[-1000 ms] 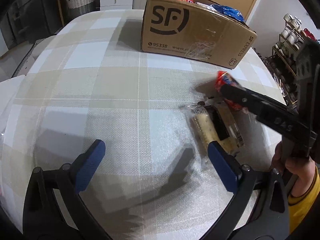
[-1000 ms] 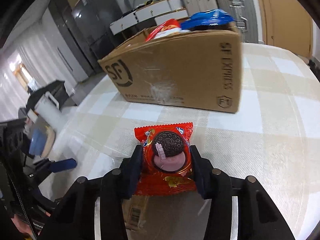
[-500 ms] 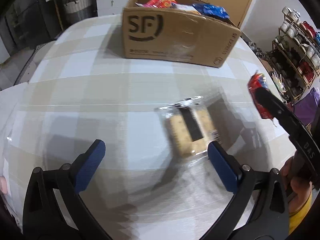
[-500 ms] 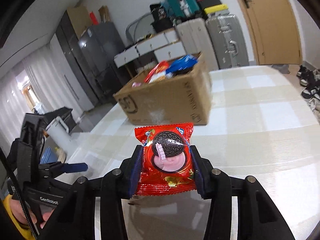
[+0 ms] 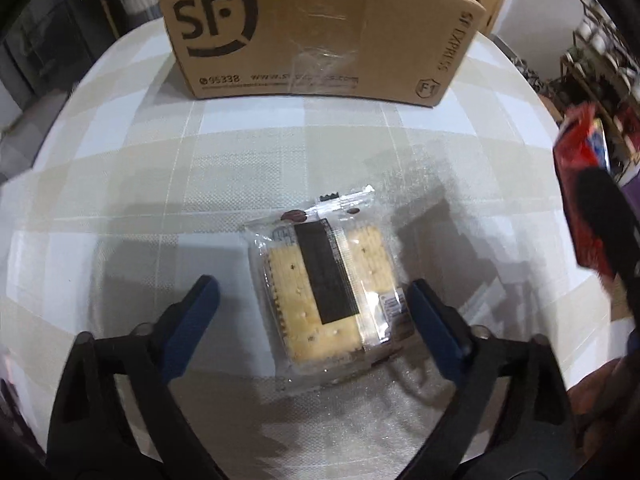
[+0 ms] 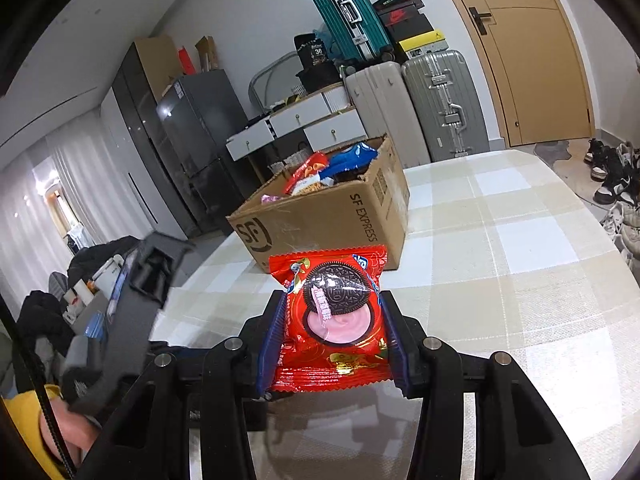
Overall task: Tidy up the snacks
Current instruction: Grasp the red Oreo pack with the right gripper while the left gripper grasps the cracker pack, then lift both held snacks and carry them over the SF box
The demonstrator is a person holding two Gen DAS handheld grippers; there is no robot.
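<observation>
A: I've got the left hand-held gripper (image 5: 308,312) pointing steeply down over the counter (image 5: 120,184), and its jaws are closing right now. The cracker pack (image 5: 320,292) lies flat between the blue pads (image 5: 196,320). On the right side the pad looks just about at the wrapper edge; on the left there's a clear gap. So nothing is gripped on that side.

B: And the right?

A: My right hand-held gripper (image 6: 332,340) is clamped partway on the red cookie packet (image 6: 332,320). Both pads press its two sides, and the packet stands upright above the checked cloth. From the left camera I catch that same packet at the far right edge, blurred.

B: Where's the box?

A: The cardboard box (image 6: 320,232) sits on the counter beyond both grippers, open at the top. A red bag (image 6: 306,172) and a blue bag (image 6: 352,158) poke out above its rim. The cracker pack lies apart from the box wall, on the near side.

B: Any hands in view?

A: A bit of one at lower left in the right camera, with a yellow sleeve (image 6: 28,412) beside it.
</observation>
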